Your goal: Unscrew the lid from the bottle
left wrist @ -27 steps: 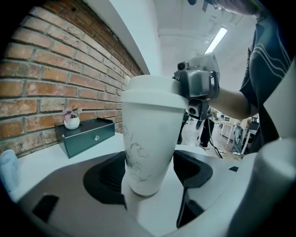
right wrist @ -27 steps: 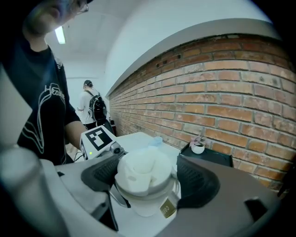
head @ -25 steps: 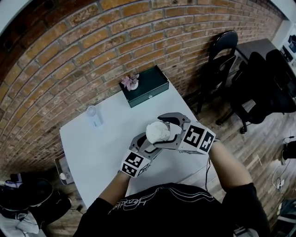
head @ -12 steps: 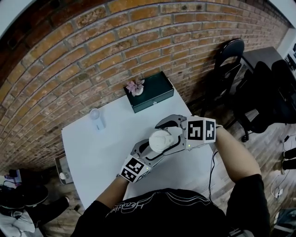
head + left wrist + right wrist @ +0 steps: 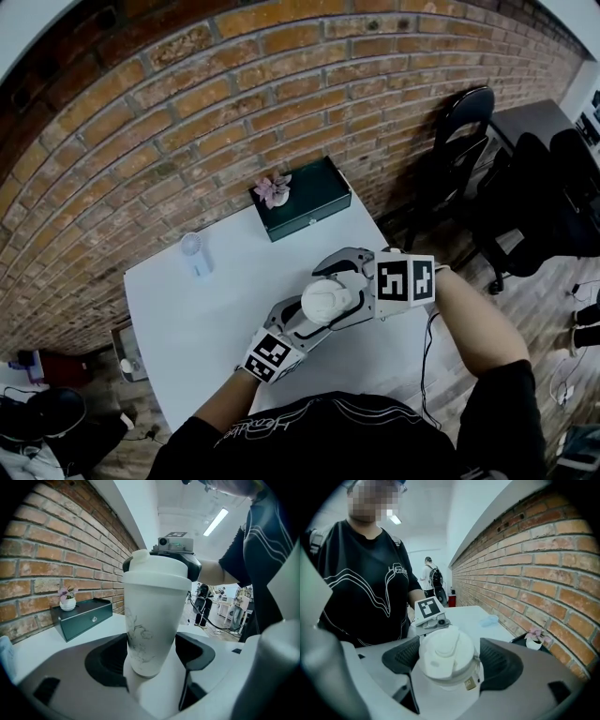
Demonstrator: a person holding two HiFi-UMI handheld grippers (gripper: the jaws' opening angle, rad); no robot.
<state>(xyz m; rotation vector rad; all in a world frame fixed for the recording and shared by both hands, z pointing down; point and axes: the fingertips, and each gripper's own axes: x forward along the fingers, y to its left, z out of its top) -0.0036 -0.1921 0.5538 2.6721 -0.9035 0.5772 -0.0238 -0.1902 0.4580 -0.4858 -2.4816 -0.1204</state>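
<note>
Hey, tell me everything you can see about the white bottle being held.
The bottle is a white, plastic-looking shaker that tapers toward its base, with a faint grey drawing on its side. It stands upright, lower body clamped in the left tongs. Its domed white lid, with a flip cap, is on and gripped by the right tongs, above the white table.

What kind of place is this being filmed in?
Probably an office or shared workspace rather than a home: a white table against a bare brick wall, black office chairs on a wooden floor, and more desks under strip lights behind.
</note>
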